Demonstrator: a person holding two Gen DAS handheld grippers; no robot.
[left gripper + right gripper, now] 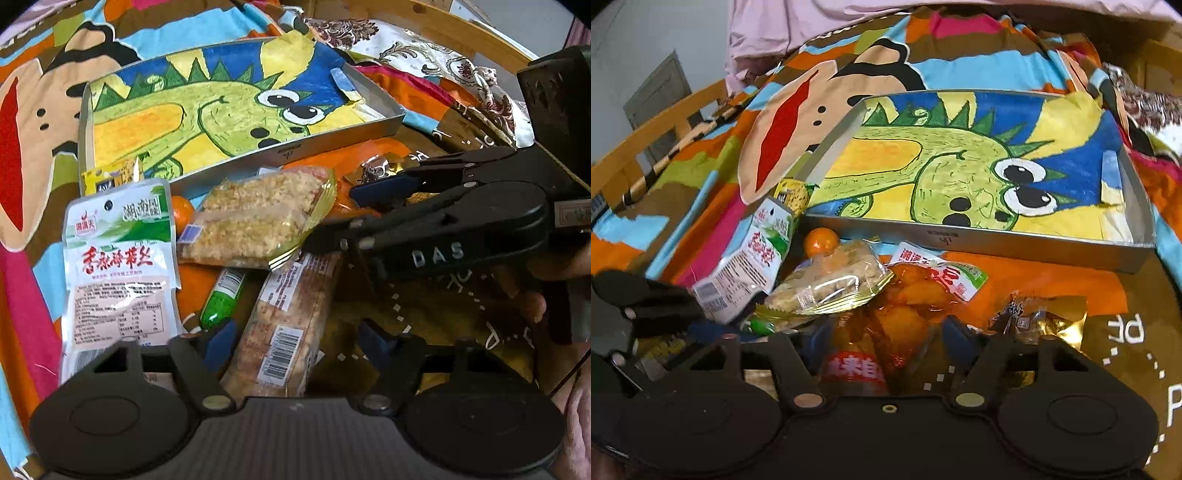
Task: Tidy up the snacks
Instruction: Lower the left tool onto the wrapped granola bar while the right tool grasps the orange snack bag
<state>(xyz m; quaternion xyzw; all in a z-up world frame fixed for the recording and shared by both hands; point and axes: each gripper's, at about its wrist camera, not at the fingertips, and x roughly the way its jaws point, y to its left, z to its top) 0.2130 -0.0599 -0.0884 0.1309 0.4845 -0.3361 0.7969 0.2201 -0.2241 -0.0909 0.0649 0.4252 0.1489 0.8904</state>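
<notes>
A shallow silver tray (306, 149) lined with a green dinosaur drawing lies on a colourful cartoon bedspread; it also shows in the right wrist view (979, 240). Snacks are piled in front of it: a white and green pouch (118, 258), a clear bag of puffed rice cake (258, 218), a long rice bar (291, 325), a green tube (221, 299), a small orange (820, 242), an orange-red pouch (908, 306) and a gold packet (1045, 317). My left gripper (299, 339) is open over the long rice bar. My right gripper (882, 339) is open around the orange-red pouch.
The right gripper's black body (461, 229) reaches in from the right in the left wrist view. A wooden bed rail (665, 114) runs along the left, and a patterned pillow (443, 62) lies behind the tray. A yellow snack pack (792, 195) leans by the tray's near left corner.
</notes>
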